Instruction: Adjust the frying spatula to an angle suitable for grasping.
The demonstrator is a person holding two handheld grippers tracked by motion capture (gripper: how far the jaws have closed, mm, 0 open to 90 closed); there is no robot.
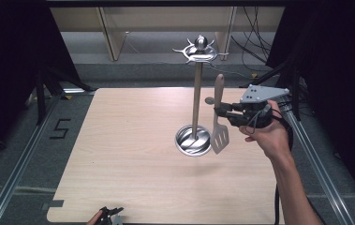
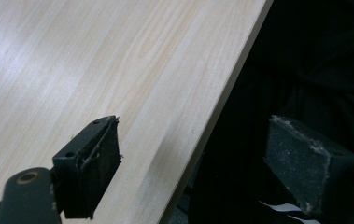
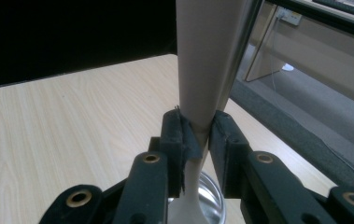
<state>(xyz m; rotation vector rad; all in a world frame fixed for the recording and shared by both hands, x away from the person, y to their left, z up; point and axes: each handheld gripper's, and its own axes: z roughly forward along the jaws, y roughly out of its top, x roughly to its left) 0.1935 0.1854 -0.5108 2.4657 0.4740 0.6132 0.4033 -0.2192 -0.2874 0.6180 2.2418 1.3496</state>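
Left tongs (image 1: 111, 213) rest at the table's (image 1: 133, 140) near edge, jaws spread wide with nothing between. Farther off, the right hand (image 1: 269, 133), forearm reaching in from the lower right, holds the right tongs (image 1: 218, 111) level, clamped on the slotted spatula's (image 1: 219, 131) handle. It hangs upright just beside the rack's (image 1: 196, 101) pole, over bare tabletop.

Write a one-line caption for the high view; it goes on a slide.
Right tongs hold a slotted metal spatula with a wooden handle upright beside a steel utensil stand on a light wooden table.
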